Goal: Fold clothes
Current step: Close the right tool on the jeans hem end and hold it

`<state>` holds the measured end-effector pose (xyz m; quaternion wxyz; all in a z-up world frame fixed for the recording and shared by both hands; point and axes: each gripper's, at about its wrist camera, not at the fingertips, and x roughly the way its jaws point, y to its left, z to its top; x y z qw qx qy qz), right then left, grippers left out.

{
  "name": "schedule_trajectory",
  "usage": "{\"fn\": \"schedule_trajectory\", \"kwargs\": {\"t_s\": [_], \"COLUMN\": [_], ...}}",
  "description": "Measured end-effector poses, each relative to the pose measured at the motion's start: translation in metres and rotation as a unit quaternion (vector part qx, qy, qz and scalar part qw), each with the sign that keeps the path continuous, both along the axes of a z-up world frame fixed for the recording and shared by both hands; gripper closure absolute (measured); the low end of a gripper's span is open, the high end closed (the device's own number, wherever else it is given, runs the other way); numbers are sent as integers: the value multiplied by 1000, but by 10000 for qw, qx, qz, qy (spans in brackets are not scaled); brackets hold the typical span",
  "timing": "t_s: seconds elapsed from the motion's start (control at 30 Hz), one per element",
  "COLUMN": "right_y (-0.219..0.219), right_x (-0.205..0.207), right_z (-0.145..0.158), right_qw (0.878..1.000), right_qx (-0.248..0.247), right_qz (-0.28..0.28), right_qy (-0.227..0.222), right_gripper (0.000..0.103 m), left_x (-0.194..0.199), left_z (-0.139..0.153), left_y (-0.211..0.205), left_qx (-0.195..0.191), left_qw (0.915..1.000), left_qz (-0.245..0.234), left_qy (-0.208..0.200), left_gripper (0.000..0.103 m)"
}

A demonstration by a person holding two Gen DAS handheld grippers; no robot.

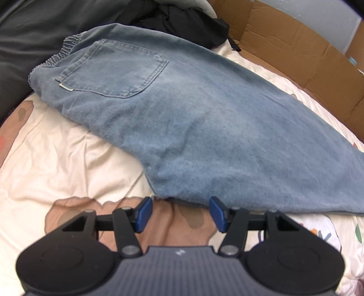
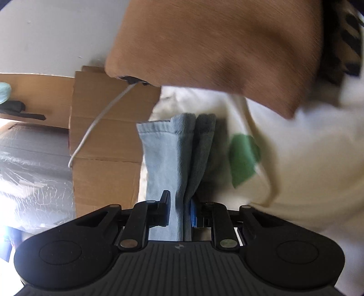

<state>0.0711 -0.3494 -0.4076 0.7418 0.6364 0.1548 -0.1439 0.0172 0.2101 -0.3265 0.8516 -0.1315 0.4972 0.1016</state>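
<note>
- Right wrist view: the right gripper [image 2: 179,210] clamps the jeans [image 2: 175,159] hem, apparently both layers; it should keep that hold.
- The left gripper [image 1: 180,213] stands released at the jeans' [image 1: 193,127] edge on the bed [image 1: 56,159]; it should pin the fold line.

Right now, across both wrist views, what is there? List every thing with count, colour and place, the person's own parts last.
jeans: one, faded blue, spread on the bed, back pocket up, elastic waist at upper left; hem end bunched in the right gripper.
bedsheet: one, cream with brown and green prints, under the jeans.
dark clothes: a black heap beyond the waistband.
cardboard: brown flattened panels along the bed's far edge.
white cord: one, hanging before the cardboard.
forearm: one, bare, across the top of the right wrist view.
left gripper: open, empty, at the jeans' near edge.
right gripper: shut on the jeans' hem.
</note>
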Motion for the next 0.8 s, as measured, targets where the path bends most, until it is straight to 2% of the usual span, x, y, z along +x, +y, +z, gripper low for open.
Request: {"fn": "schedule_trajectory", "kwargs": {"t_s": [0.13,0.23,0.37,0.43,0.5,0.63,0.8], "right_y": [-1,-2,-7,-8,-7,-4,-6], "right_x": [2,12,28,32,30,27,28], "right_z": [-5,-4,-4,-2,1,7,9], "right_qw": [9999,9999,9996,9993,9992,9995,9995], "right_qx": [93,72,66,41,-14,-96,-79], "right_qz": [-105,-44,115,170,210,269,219], "right_qy": [54,60,258,339,351,147,216], "right_gripper": [76,65,64,67,97,97,96], "left_x": [-4,-6,-6,-5,-4,0,-2], "left_z": [-1,-4,-2,1,3,4,0], "left_y": [2,2,0,0,1,9,19], "left_qx": [-40,-66,-239,-421,-579,-880,-1249], "left_qw": [10000,9999,9997,9991,9982,9951,9894], "left_qz": [59,84,43,53,90,379,659], "left_qy": [13,49,10,-70,-147,-247,-332], "left_gripper": [45,45,45,45,45,45,45]}}
